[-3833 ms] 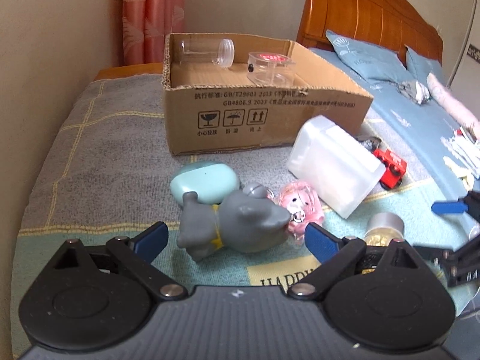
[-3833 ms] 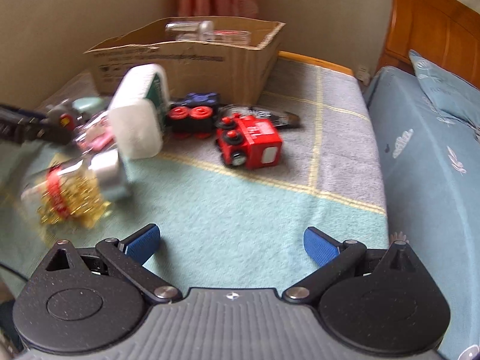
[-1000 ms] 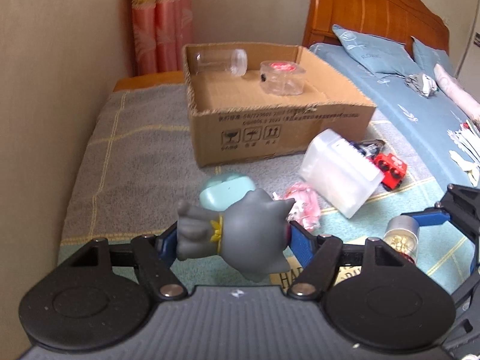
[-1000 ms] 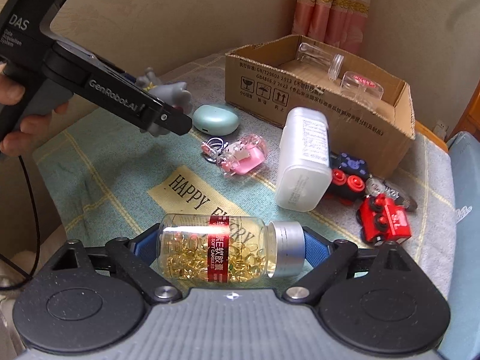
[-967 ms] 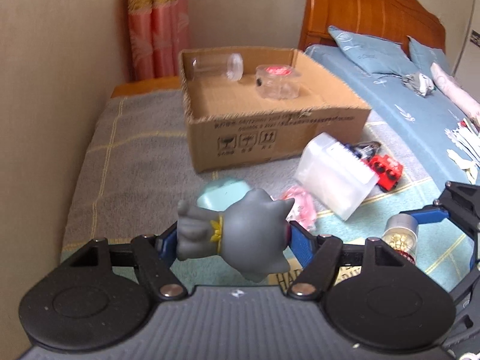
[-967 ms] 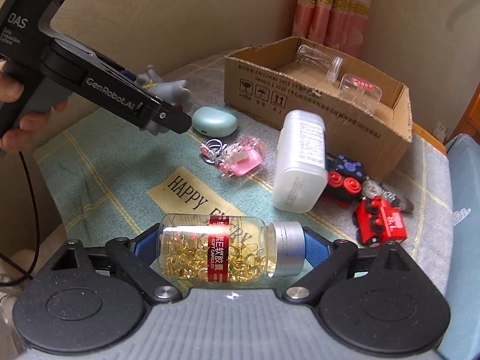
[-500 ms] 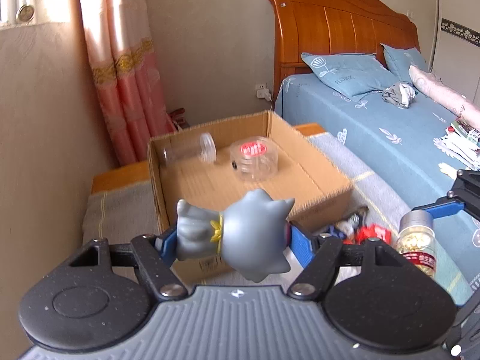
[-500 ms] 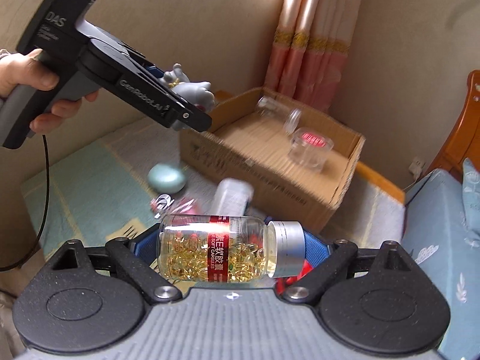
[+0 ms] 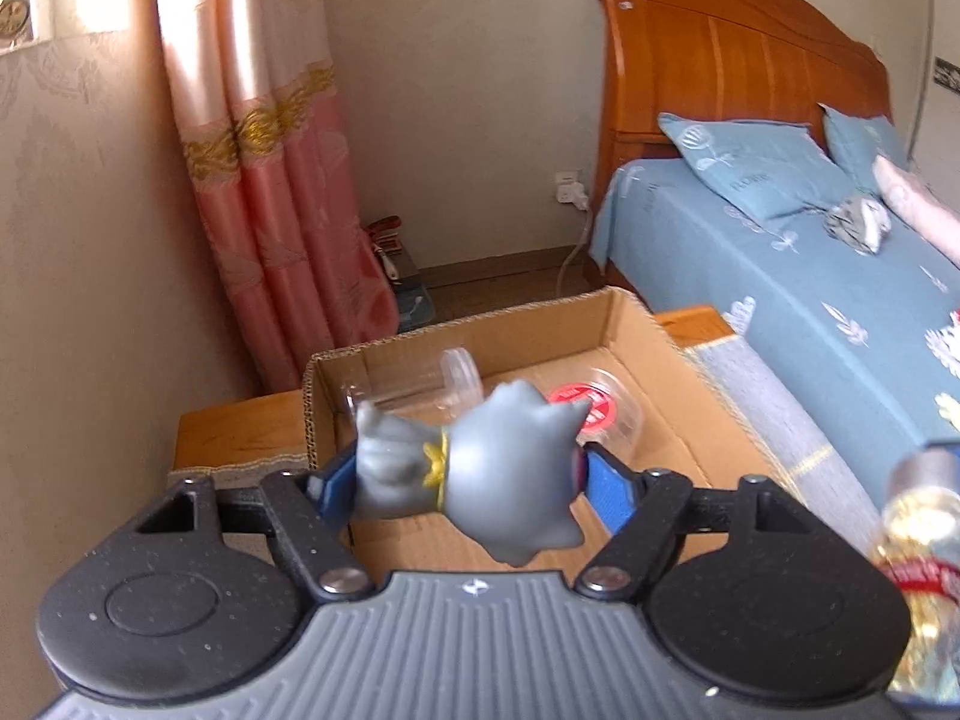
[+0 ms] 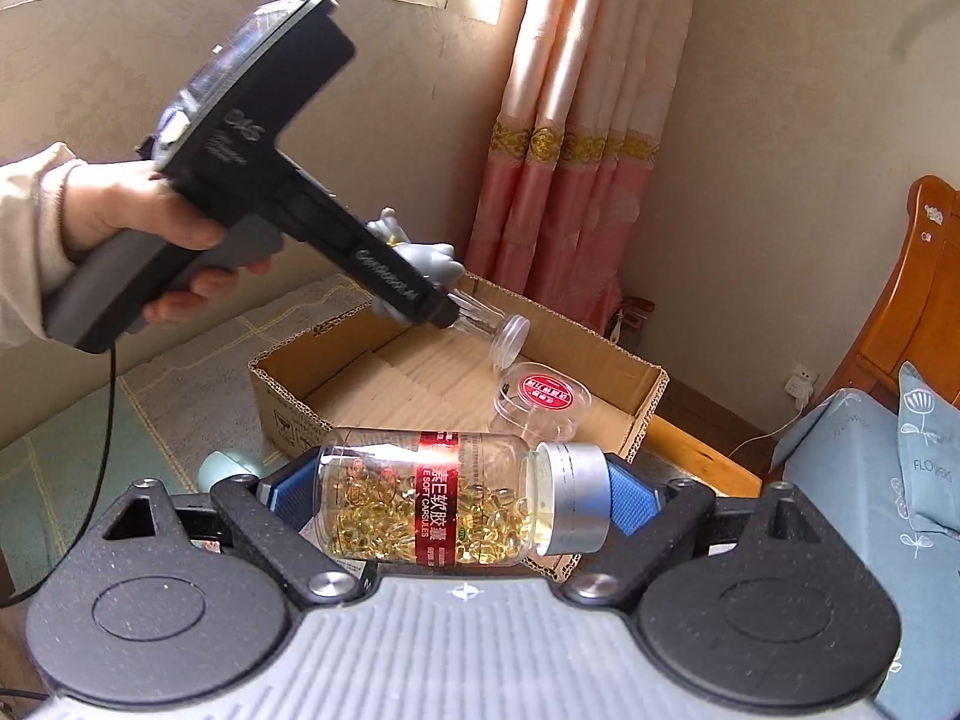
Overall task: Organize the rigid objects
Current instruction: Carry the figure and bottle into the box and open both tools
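Grey toy [image 9: 480, 468] now over cardboard box [image 9: 654, 324], left tongs [image 9: 465, 483] just widened.

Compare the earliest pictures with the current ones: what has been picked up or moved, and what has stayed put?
The grey toy left the blanket and now sits over the cardboard box in the left gripper, whose jaws have just been opening. The right gripper took the capsule bottle and lifted it near the box. The clear tube and red-lidded jar stayed inside.
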`<state>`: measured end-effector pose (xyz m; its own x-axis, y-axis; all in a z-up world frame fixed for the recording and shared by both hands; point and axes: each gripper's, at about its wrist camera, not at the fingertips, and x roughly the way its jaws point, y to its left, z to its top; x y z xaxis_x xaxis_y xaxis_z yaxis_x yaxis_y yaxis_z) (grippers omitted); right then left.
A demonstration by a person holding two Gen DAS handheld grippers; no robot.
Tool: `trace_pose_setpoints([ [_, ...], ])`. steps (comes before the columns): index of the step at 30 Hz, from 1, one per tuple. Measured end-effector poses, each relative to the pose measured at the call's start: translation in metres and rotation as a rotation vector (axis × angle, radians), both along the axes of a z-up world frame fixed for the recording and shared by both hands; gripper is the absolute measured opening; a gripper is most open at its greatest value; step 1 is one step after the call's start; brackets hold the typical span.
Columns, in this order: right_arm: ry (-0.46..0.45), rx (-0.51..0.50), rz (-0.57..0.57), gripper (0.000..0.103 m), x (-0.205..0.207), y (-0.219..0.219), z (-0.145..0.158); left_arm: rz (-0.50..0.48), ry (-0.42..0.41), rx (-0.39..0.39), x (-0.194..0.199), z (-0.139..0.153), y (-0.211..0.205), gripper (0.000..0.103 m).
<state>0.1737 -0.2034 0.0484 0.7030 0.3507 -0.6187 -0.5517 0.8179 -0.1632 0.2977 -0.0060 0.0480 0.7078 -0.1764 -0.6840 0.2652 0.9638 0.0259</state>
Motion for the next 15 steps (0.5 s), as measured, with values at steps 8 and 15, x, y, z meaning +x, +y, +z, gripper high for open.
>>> trace_pose_setpoints([
  [8,0.036,-0.004,-0.014,0.096,0.018,0.003,-0.006,0.055,0.030,-0.040,-0.011,-0.014,0.022,0.093],
  [15,0.046,0.018,-0.043,0.096,0.043,0.008,-0.006,0.079,-0.004,-0.054,-0.058,-0.008,0.035,0.096],
])
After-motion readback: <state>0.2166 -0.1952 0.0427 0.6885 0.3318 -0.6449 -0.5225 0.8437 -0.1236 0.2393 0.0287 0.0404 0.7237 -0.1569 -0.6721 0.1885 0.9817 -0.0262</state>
